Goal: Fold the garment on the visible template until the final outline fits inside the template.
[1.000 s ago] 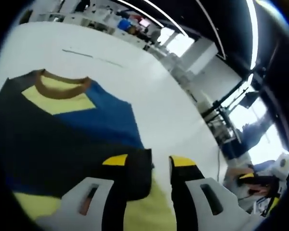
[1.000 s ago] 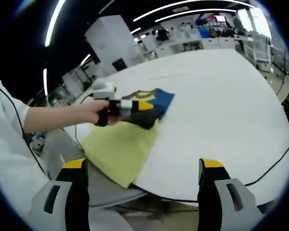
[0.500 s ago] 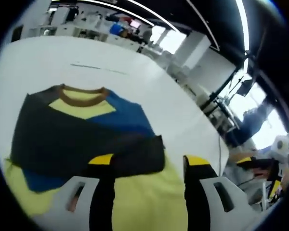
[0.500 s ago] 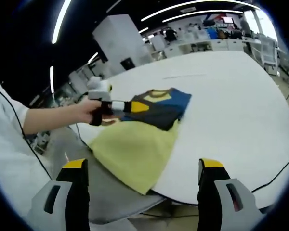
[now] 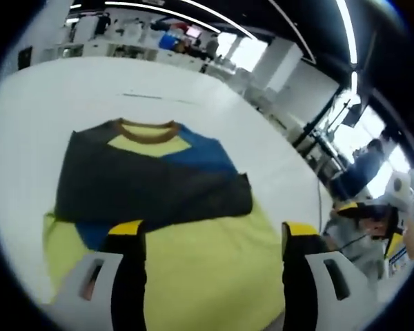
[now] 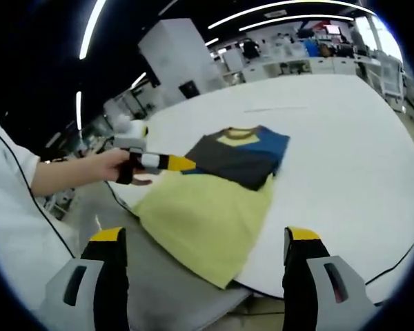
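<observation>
- The garment (image 5: 159, 179) lies flat on the white worktop (image 5: 48, 96). It is a T-shirt in dark grey, blue and yellow, with a brown collar at its far end.
- In the left gripper view the shirt's upper part is folded into a dark, blocky shape: grey on the left, a blue patch on the right, and a yellow wedge just below the collar.
- Its plain yellow lower part spreads toward the near edge of the worktop. In the right gripper view the near corner of the yellow cloth (image 6: 207, 221) hangs slightly over that edge.
- The left gripper (image 5: 210, 238) hovers over the yellow lower part with its jaws spread wide. Nothing sits between them, and they touch no cloth that I can see.
- In the right gripper view the left gripper (image 6: 167, 163) is held out by the person's hand (image 6: 117, 167). It is just left of the shirt's dark folded part, with its yellow-tipped end pointing at it.
- The right gripper (image 6: 207, 241) is well back from the shirt, near the worktop's edge. Its jaws are also wide apart and empty, framing the yellow hem from a distance.
- A white sleeve (image 6: 7, 207) of the person fills the left of the right gripper view.
</observation>
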